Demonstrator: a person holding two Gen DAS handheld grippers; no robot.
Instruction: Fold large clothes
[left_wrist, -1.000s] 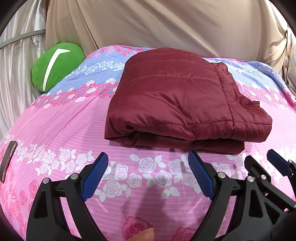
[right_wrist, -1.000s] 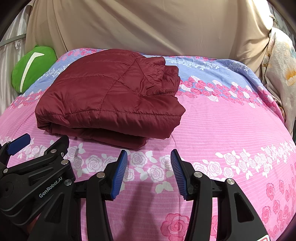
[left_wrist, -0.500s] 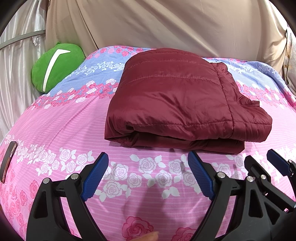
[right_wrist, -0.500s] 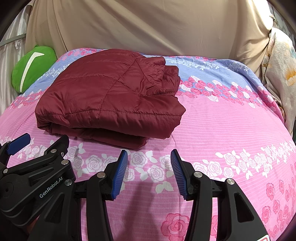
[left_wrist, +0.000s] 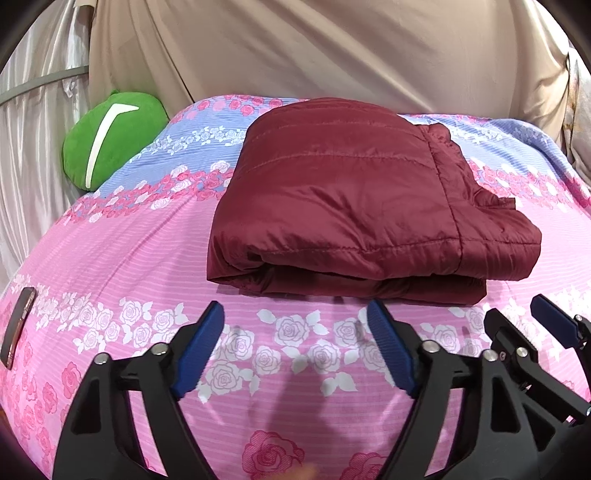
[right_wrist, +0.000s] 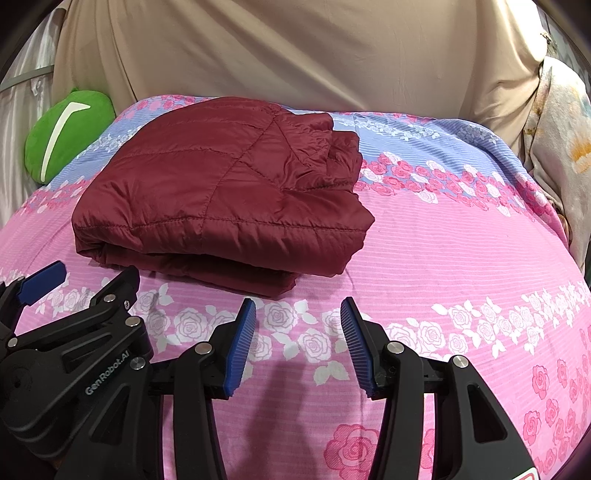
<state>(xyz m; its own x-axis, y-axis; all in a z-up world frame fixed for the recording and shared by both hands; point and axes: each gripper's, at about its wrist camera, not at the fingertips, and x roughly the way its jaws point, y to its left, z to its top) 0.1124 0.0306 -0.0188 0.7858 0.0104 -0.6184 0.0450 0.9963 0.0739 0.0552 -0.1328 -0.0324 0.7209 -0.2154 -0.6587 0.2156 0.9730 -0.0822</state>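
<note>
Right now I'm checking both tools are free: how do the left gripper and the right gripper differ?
The left gripper stands wider, its jaws closing; the right gripper is narrower. The left sits before the folded maroon puffer jacket, the right off its corner. Both are empty, above the floral bedsheet.

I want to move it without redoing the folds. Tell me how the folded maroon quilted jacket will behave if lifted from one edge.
The folded maroon quilted jacket looks soft and puffy, so it would probably sag and unfold. Its shiny fabric suggests the layers may slip apart. It seems light for its bulk, since it barely dents the pink floral bedspread.
</note>
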